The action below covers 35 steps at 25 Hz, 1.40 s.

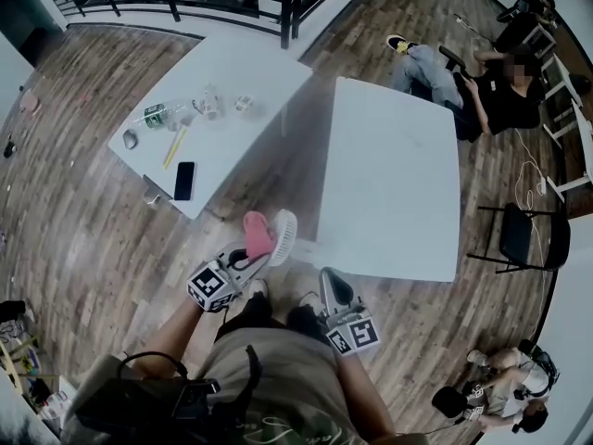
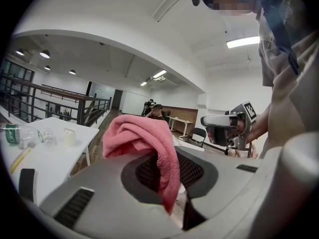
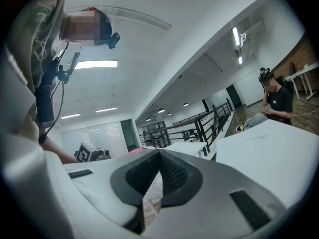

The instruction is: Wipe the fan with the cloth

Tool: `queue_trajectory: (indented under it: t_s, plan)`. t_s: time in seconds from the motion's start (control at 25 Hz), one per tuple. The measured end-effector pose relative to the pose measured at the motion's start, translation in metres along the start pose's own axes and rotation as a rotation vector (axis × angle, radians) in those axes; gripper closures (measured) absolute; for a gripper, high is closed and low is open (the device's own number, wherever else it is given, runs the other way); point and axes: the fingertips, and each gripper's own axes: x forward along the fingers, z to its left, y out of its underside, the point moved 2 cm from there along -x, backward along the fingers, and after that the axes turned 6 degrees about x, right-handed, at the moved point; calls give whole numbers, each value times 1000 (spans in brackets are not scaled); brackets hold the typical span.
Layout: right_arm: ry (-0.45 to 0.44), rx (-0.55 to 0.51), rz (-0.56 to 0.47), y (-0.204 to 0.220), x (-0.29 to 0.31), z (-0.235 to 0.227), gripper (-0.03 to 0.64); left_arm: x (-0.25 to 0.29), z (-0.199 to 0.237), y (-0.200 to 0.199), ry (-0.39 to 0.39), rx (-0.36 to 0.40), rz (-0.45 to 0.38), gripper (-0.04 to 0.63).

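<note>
Left of the near table (image 1: 389,202), the left gripper (image 1: 252,251) pinches a pink cloth (image 1: 258,233) just beside the fan (image 1: 283,237); the right gripper (image 1: 328,280) has its jaws pressed together.

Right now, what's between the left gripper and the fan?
The pink cloth, clamped in the left gripper; head view shows it beside the white fan.

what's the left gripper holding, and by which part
The pink cloth, pinched by a hanging fold between the jaws of the left gripper; the rest bunches above them.
</note>
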Motion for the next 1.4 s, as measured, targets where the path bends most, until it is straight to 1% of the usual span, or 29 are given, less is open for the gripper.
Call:
queue_trajectory:
  t_s: [0.28, 0.4, 0.48, 0.56, 0.6, 0.8, 0.96, 1.16, 1.32, 1.4]
  plan:
    - [-11, 8, 8, 3, 0, 4, 615, -9, -9, 12, 3, -25, 29, 525]
    - [-10, 10, 10, 5, 1, 5, 615, -11, -7, 23, -3, -25, 40, 525]
    - [-7, 11, 11, 6, 1, 6, 615, -13, -9, 30, -3, 7, 59, 526]
    - [-4, 12, 11, 7, 0, 6, 615, -13, -15, 29, -1, 58, 87, 526]
    - [-2, 13, 11, 7, 0, 6, 615, -12, -16, 29, -3, 68, 94, 525]
    - [9, 17, 13, 7, -2, 5, 615, -11, -13, 38, -4, 55, 115, 526]
    - [19, 27, 11, 7, 0, 4, 615, -9, -11, 44, -5, 88, 141, 526]
    - [29, 27, 12, 8, 3, 2, 615, -8, -5, 52, 10, 68, 143, 525]
    - [37, 27, 9, 6, 4, -1, 615, -7, 0, 55, 17, 29, 122, 525]
    - [43, 25, 10, 7, 3, -2, 615, -8, 3, 59, 21, 28, 131, 523]
